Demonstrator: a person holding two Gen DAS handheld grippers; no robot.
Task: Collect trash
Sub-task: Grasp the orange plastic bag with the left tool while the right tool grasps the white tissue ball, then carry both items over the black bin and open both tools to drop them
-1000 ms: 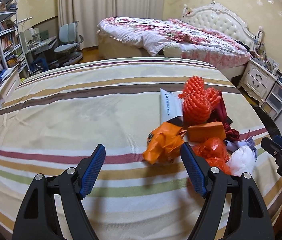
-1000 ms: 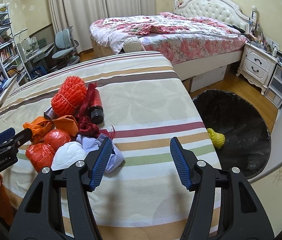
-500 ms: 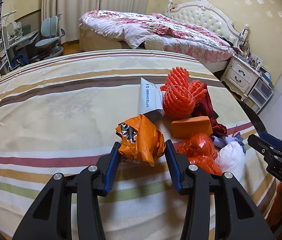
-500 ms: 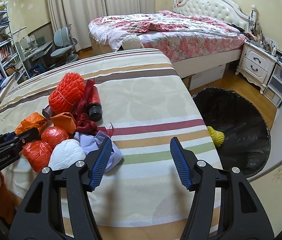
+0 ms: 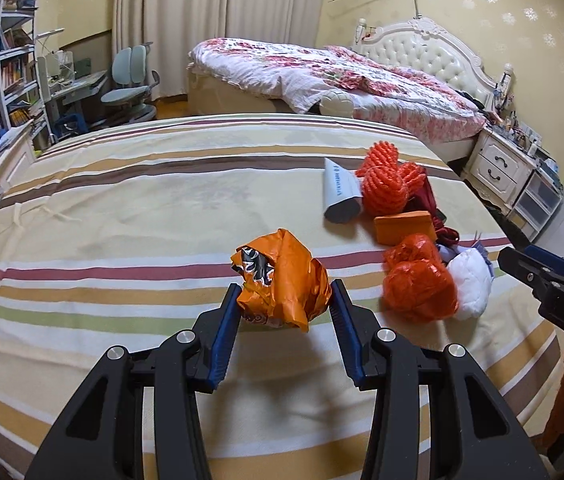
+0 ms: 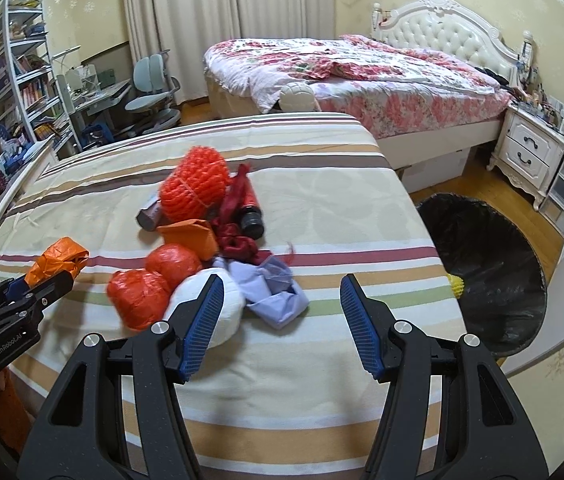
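The striped bedsheet is matt woven cloth, lightly creased. The crumpled orange wrapper is thin glossy plastic film, and the two red-orange bags near the sheet's right edge look like the same shiny film. The orange netting is coarse, ribbed plastic mesh. The left hand-held gripper is matt black plastic with ridged blue pads and bright metal screw heads. The bin liner is dull black plastic.

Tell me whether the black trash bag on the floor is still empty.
No: a yellow item already lies inside the black trash bag beside the striped bed.
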